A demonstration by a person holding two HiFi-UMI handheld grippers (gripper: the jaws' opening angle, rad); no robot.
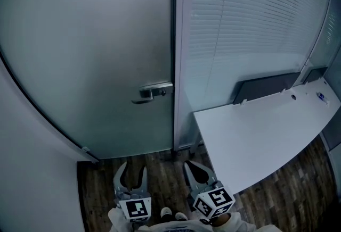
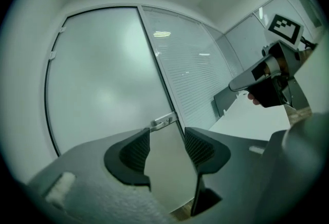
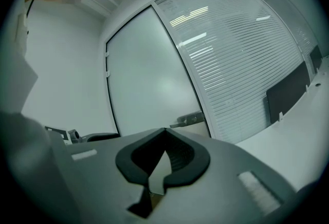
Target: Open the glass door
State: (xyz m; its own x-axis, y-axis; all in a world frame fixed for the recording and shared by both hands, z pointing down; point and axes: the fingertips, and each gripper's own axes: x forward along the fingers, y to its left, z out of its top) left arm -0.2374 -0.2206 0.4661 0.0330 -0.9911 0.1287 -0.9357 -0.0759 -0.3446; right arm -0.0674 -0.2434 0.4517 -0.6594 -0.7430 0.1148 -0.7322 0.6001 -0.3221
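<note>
The glass door [image 1: 90,55] stands shut ahead, lever handle [image 1: 154,90] at its right edge, so the left gripper [image 1: 133,168] hangs low before it with jaws apart and empty, seemingly readied for that handle, while the right gripper [image 1: 191,166], jaws together, idles beside the desk [image 1: 266,135]

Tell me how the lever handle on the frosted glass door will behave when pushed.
The lever handle looks like rigid, smooth metal: probably stiff but slippery. Its free end points left, so pressing there likely pivots it down. The glass door is a tall panel, probably heavy to swing.
</note>
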